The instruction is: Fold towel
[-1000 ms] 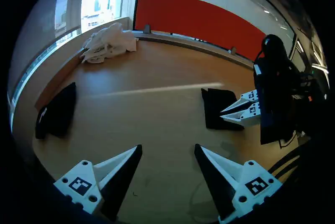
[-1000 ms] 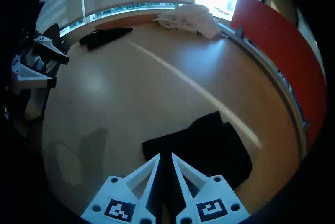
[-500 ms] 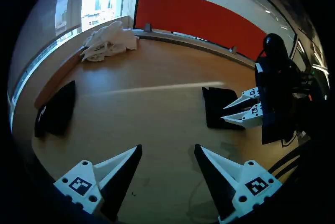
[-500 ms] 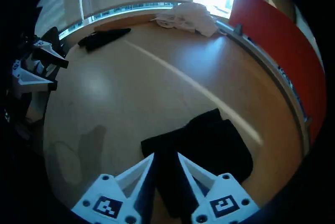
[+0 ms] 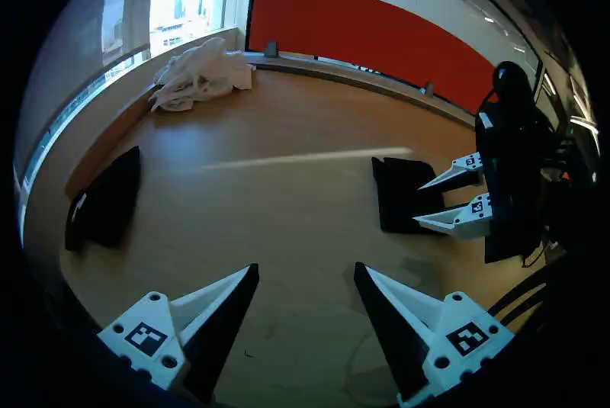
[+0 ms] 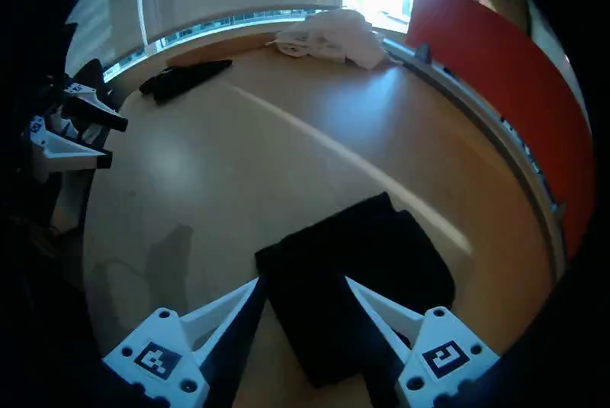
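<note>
Wooden table [image 5: 290, 202] bears folded black towel [image 6: 358, 271]; right gripper [image 6: 303, 280] gapes empty at towel's near edge, left gripper [image 5: 306, 265] likewise well apart; a dragging finger could undo the fold.

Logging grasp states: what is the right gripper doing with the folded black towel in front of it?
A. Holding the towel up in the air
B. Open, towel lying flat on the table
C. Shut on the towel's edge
B: in the right gripper view the right gripper has its fingers spread apart, and the folded black towel lies flat on the table.
</note>
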### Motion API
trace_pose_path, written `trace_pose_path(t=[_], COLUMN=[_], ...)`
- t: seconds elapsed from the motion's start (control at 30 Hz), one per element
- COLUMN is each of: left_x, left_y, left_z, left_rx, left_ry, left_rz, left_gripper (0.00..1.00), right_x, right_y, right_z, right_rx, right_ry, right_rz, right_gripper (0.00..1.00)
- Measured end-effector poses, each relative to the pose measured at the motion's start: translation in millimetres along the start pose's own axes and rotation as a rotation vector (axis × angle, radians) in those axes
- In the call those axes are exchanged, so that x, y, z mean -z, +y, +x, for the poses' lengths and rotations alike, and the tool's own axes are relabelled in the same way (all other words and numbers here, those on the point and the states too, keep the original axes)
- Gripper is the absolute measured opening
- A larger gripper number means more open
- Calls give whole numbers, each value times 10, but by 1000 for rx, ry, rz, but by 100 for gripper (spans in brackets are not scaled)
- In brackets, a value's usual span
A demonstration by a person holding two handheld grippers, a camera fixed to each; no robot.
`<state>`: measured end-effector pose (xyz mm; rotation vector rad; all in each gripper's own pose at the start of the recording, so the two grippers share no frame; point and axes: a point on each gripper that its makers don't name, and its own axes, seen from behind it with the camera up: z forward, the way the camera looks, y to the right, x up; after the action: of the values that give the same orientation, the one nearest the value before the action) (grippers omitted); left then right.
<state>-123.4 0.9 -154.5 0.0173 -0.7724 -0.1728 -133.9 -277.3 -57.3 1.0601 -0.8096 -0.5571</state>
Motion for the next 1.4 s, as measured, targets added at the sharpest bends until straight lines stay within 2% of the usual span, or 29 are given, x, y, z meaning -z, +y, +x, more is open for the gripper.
trace_pose_path(t=[0.4, 0.8, 1.4], left_x=[1, -16, -2], left_y=[-29, 20, 111], left_z=[-21, -39, -124], left_rx=[-14, -12, -8], left_ry=[-8, -13, -21], left_rz=[7, -1, -7], left_gripper=[93, 93, 93], right_x=[213, 434, 358], right_y=[77, 191, 216], right_z=[-406, -789, -1049], right_rx=[-60, -128, -175], right_ry=[-19, -37, -63], right_rz=[-47, -97, -111], right_gripper=[68, 68, 66])
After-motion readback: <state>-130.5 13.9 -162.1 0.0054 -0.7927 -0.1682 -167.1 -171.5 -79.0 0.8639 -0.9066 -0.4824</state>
